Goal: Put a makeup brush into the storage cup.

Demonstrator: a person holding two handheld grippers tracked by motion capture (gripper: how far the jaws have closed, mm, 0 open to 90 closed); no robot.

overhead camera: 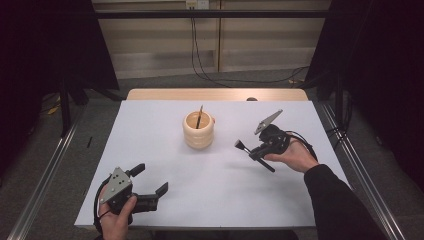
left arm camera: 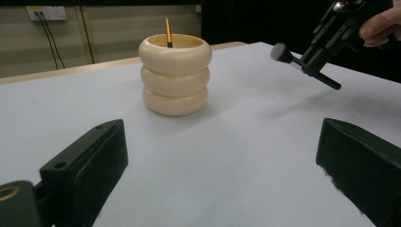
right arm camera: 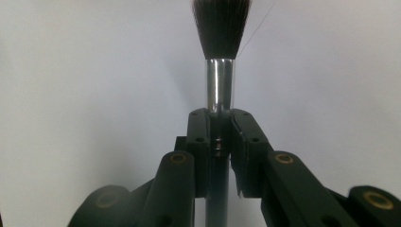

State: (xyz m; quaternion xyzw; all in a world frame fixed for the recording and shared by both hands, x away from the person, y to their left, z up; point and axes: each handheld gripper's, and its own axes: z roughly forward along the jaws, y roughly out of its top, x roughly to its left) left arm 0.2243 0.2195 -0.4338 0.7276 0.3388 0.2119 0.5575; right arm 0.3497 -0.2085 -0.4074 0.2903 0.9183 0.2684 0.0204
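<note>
Makeup brush: clamped mid-handle between the jaws of the right gripper, held above the white table at right of centre. Long axis tilted; bristles point far-left toward the cream ringed holder, handle end near-right. Pencil stands in holder. Left gripper: jaws spread wide, nothing between, near-left.

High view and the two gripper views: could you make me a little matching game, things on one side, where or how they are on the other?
Things:
1. brush
2. holder
3. left gripper
4. pencil

States:
a. jaws wide apart, nothing between them
b. standing in the cream pot
c. clamped in the right gripper, off the table
d. cream, ringed, mid-table

Pairs: 1-c, 2-d, 3-a, 4-b
</note>
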